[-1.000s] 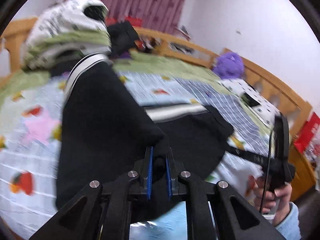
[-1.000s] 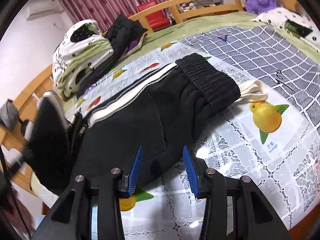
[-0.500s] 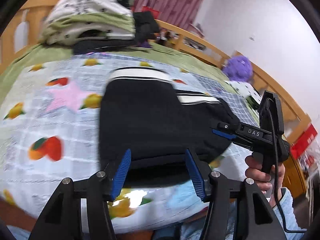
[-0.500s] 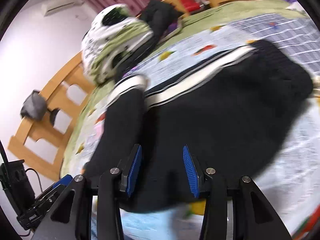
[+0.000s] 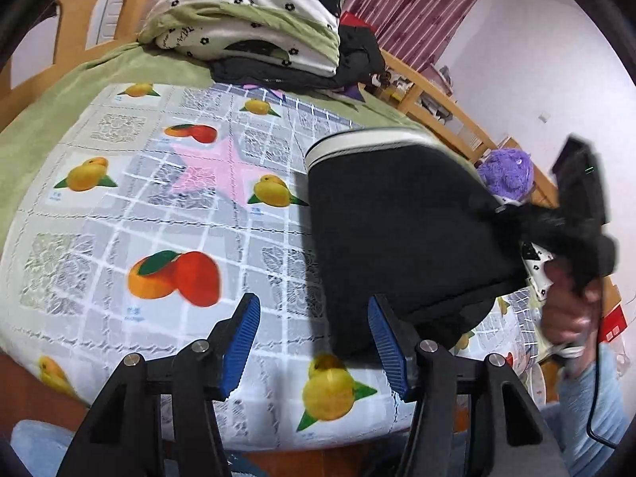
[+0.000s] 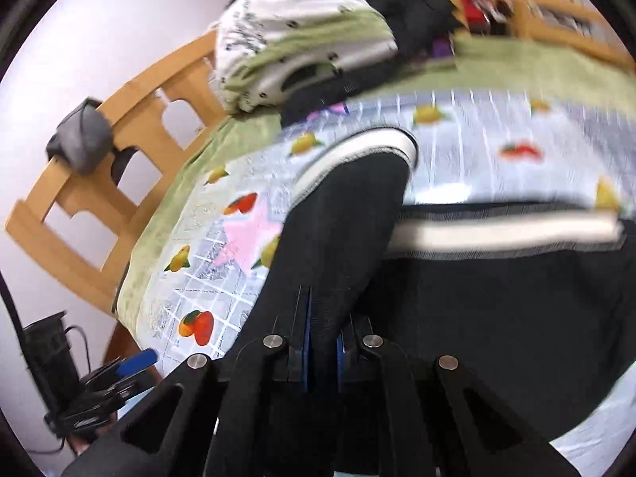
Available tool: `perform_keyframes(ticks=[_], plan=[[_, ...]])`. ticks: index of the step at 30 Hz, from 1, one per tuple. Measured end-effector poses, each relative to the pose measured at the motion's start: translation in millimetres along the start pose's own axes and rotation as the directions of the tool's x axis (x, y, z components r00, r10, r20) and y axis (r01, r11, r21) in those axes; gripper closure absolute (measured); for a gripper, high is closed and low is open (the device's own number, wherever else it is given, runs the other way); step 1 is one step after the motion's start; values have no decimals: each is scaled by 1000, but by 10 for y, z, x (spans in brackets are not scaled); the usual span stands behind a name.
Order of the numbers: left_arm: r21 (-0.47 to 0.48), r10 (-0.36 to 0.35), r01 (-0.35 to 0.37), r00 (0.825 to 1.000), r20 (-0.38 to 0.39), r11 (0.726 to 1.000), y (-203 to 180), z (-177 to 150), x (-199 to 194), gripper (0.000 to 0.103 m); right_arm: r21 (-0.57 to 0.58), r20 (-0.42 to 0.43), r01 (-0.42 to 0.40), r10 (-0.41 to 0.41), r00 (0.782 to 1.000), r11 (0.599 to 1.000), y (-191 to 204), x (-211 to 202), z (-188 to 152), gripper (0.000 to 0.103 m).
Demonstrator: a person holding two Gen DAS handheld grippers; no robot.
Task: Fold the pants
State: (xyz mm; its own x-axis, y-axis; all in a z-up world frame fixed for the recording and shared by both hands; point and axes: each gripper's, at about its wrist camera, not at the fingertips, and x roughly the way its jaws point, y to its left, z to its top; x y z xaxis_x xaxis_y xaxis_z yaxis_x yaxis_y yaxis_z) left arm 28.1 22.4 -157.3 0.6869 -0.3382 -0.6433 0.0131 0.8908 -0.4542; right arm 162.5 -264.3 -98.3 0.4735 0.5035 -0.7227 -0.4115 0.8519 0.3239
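Observation:
The black pants (image 5: 397, 230) with white side stripes lie folded on the fruit-print sheet (image 5: 159, 206). My left gripper (image 5: 314, 342) is open and empty above the sheet, just left of the pants' near edge. In the right wrist view my right gripper (image 6: 322, 342) is shut on the near edge of the pants (image 6: 497, 298), and a fold of black cloth with a white cuff rises from its jaws. The right gripper also shows at the right edge of the left wrist view (image 5: 572, 222), held in a hand.
A pile of folded bedding (image 5: 254, 20) and dark clothes (image 5: 357, 51) sits at the head of the bed. A wooden bed frame (image 6: 119, 151) runs around it. A purple plush toy (image 5: 507, 171) lies at the far right. The bed's near edge is just below my left gripper.
My left gripper let go of the pants, opened and moved left. My right gripper, open one second ago, has closed on the pants' edge and lifted a fold.

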Motion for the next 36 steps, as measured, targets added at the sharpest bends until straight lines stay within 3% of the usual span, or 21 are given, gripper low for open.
perform_keyframes(ticks=[4,7,11,14,19,23,26,28,31,36], plan=[[38,-8,8,1000,-5,999,-326,84,260,49,-95,-14,58,-59,998,994,-126,-235,132,94],[74,-23,22,1000,13,997,-632,145,419,49,-108,30,76,-73,997,991,-410,-407,150,94],[110,-53,50,998,29,993,-964,205,556,49,-57,88,50,-45,995,997,-965,-618,150,94],[135,-69,64,997,35,989,-1129,187,628,49,-28,103,88,-85,991,996,-1386,-708,139,94],[134,-39,40,999,-12,990,-1215,98,860,49,41,124,146,-150,981,988,-2041,-900,55,94],[140,-13,19,999,-42,990,-1286,24,1027,49,46,105,258,-262,959,965,-2430,-901,-103,94],[126,-9,19,997,-79,992,-1321,-2,1164,49,106,60,241,-248,967,965,-2718,-745,-270,94],[90,-24,33,994,-105,995,-1316,0,1245,49,95,23,258,-261,965,961,-2813,-598,-372,90],[35,-63,67,991,-117,997,-1281,20,1264,49,118,53,252,-259,964,961,-2875,-709,-425,82],[61,-118,128,982,-145,990,-1382,-85,1233,49,148,103,265,-281,954,953,-2794,-858,-454,78]])
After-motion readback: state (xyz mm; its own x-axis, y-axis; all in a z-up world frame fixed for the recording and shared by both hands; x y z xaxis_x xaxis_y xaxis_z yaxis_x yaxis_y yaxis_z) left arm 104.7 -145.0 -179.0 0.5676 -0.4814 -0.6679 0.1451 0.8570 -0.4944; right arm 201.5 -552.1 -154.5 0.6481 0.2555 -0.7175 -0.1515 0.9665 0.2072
